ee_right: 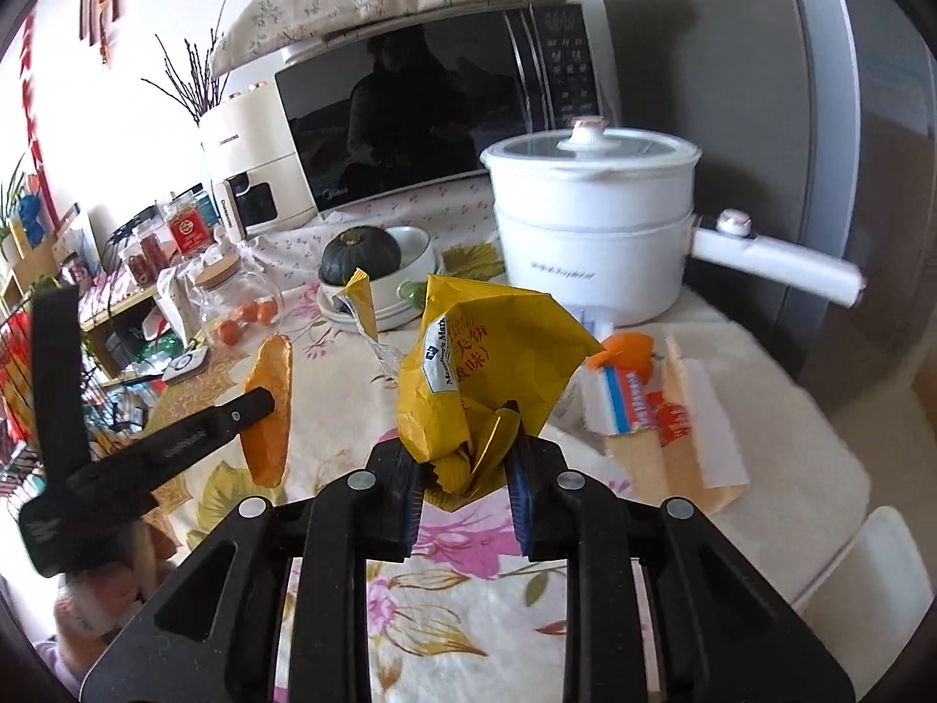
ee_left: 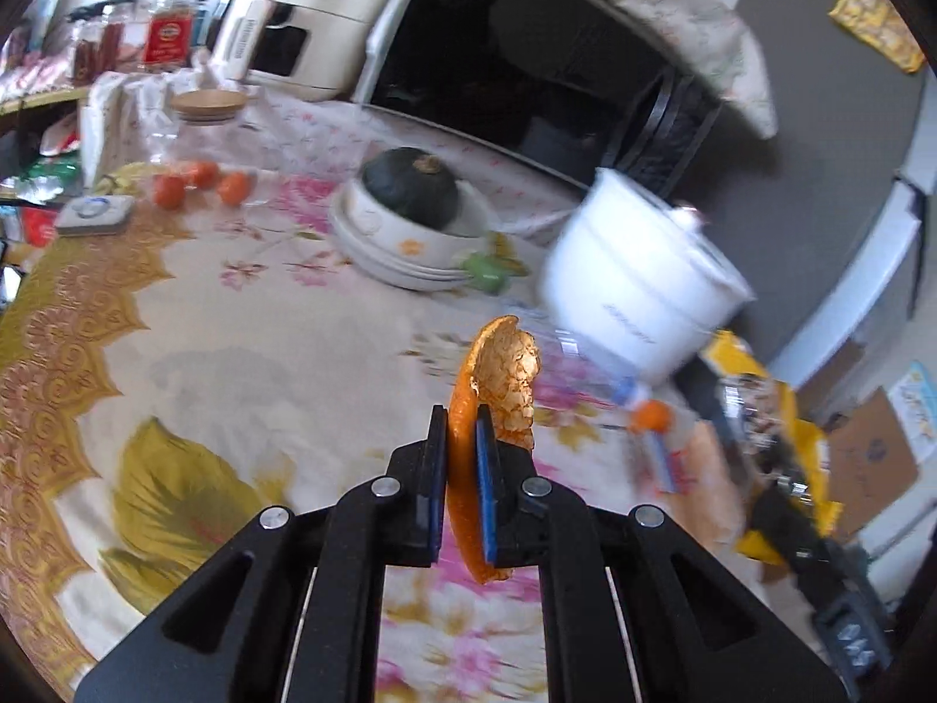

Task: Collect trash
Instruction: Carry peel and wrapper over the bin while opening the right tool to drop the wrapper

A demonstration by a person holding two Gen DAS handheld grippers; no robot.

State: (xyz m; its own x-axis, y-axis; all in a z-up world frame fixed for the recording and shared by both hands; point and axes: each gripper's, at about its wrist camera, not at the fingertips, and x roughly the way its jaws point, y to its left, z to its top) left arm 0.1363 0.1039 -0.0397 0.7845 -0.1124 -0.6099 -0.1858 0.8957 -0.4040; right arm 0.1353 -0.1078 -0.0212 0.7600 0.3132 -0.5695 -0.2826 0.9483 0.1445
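Left wrist view: I am pinching a curl of orange peel (ee_left: pixel 492 386) between the blue pads (ee_left: pixel 486 498) of my left gripper (ee_left: pixel 462 486), lifting it clear of the flowered tablecloth (ee_left: pixel 246 316) so nothing drags.
Peel position: it is standing edge-on in the jaws, sticking out above and below them, likely because I am gripping it across its thin side.
Background there: white electric pot (ee_left: pixel 638 287) and dark squash in a bowl (ee_left: pixel 410 187) are sitting well apart from the peel.

Right wrist view: my right gripper (ee_right: pixel 465 486) is squeezing a crumpled yellow snack bag (ee_right: pixel 486 375) at its lower end, the bag rising above the jaws.
Other hand: the left gripper (ee_right: pixel 257 404) is showing at the left, holding its peel beside the bag.
Trash remaining: torn paper packaging (ee_right: pixel 662 427) and another orange scrap (ee_right: pixel 629 351) are lying on the table near the pot (ee_right: pixel 591 222).
Judgement: both hands are loaded, so a bin seems the next need; none is showing.
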